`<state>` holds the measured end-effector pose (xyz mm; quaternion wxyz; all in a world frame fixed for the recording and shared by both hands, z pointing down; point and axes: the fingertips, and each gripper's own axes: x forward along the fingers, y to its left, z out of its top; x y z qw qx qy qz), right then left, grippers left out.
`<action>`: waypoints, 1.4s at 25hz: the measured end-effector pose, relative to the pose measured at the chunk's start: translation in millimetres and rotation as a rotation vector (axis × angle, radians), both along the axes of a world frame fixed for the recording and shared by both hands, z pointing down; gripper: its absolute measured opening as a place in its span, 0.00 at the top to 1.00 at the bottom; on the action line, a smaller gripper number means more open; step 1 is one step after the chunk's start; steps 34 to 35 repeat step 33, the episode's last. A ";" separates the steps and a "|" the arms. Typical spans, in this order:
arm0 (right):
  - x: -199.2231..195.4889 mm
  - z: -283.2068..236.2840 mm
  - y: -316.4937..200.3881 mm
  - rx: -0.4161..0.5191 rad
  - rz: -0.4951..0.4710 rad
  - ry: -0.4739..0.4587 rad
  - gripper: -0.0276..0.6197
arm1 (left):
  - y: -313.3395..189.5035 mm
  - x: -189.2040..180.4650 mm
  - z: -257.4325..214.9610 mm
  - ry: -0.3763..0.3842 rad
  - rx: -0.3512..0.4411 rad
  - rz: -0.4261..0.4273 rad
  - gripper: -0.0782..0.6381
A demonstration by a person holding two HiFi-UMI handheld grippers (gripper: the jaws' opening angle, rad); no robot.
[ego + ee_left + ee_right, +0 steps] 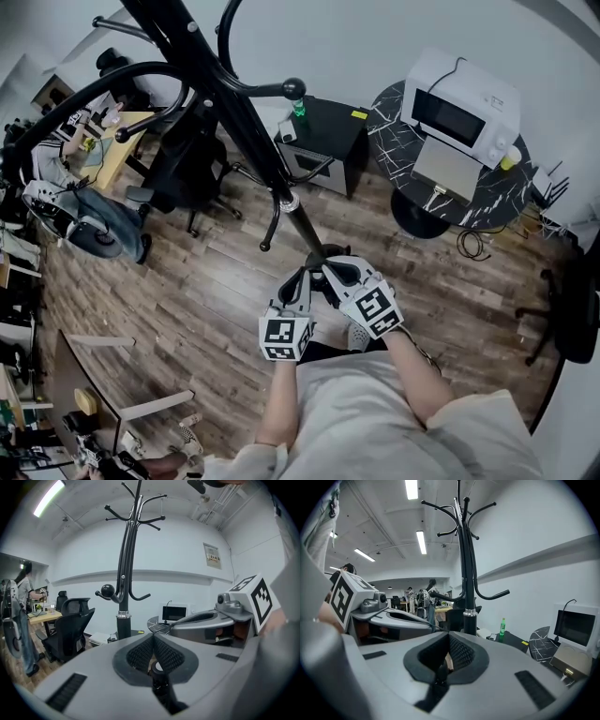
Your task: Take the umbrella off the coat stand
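Umbrella first: we honestly can't find it in any view. The coat stand (pixel 246 122) is straight ahead of both claws, with its pole rising just past their tips. Every one of the hooks (pixel 107 591) we can see, upper ring and lower ones, looks bare. Nothing long or folded hangs there, and nothing like it lies on the wood floor (pixel 187 300) below the claws.

The left claw (pixel 302 277) is closed, pads pressed together and gripping nothing. There's a dark bit in the slot under the pads that we can't make out. The right claw (pixel 330 270) is the same: shut and empty. The two sit side by side, nearly touching, low and close to the person's body.

Our read is that nothing's in hand, so the job isn't visibly done, and we can't tell whether it's even started. What's left is spotting the umbrella, opening a claw, gripping it and lifting it clear of its hook.

Further out, beyond the stand and right of the claws, there's a black cabinet (pixel 333 127) with a green bottle (pixel 299 108). Further right is a round table (pixel 389 122) with a microwave (pixel 459 108). An office chair (pixel 183 164) sits off to the left.
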<state>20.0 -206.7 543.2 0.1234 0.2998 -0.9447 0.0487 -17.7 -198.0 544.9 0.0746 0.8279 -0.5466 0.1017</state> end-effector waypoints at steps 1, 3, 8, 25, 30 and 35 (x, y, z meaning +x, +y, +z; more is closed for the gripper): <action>-0.2 0.2 0.6 0.001 -0.002 0.001 0.94 | 0.6 -0.2 0.4 0.000 -0.001 -0.001 0.86; -1.1 0.9 1.9 0.001 -0.006 0.005 0.94 | 2.4 -1.3 2.0 0.002 -0.007 -0.002 0.86; -4.6 2.4 3.5 0.011 -0.014 0.022 0.95 | 5.0 -4.2 3.4 0.005 -0.013 -0.008 0.86; -6.0 1.4 5.9 0.017 -0.016 0.020 0.95 | 5.4 -4.5 1.4 0.005 -0.011 -0.007 0.86; -6.6 1.8 5.9 0.015 -0.014 0.022 0.95 | 5.7 -4.3 2.1 0.008 -0.012 -0.006 0.86; -6.4 2.6 4.6 0.015 -0.012 0.025 0.95 | 4.7 -4.3 2.6 0.008 -0.014 -0.003 0.86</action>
